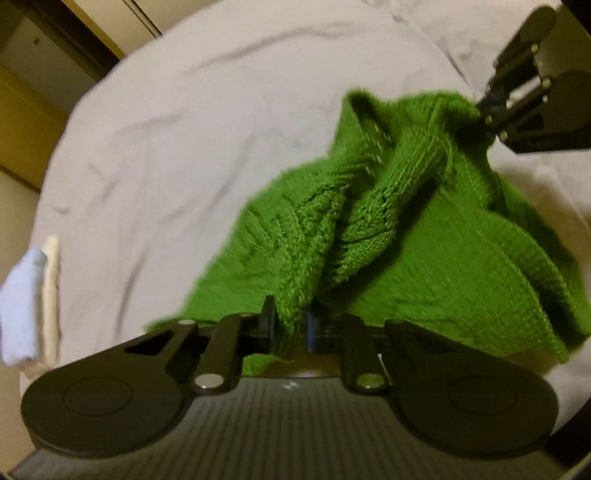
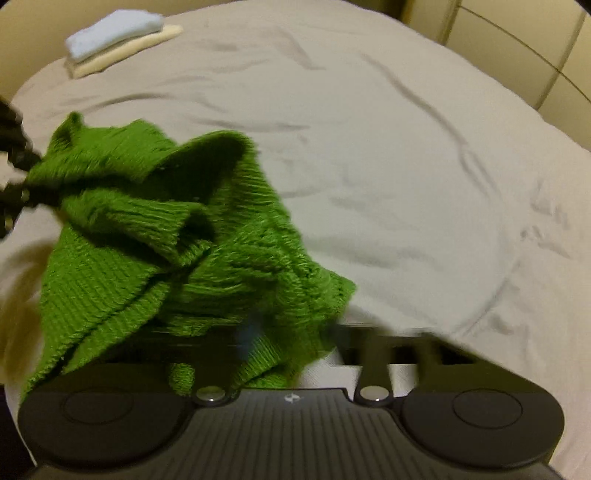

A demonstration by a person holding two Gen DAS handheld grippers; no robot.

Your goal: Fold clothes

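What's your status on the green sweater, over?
Left gripper shut on green sweater. Right gripper shut on it too. Sweater bunched, lifted off bed sheet. Folded stack at far corner, clear.

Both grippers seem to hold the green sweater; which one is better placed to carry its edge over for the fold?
Probably the left gripper: it is shut on the green sweater, with open sheet ahead. The right gripper's hold looks blurred.

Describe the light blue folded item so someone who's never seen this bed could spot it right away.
Start from the wide grey bed sheet and look away from the green knitted sweater to the far edge. Two folded pieces are stacked there; the light blue folded item is the upper one, lying on the cream piece.
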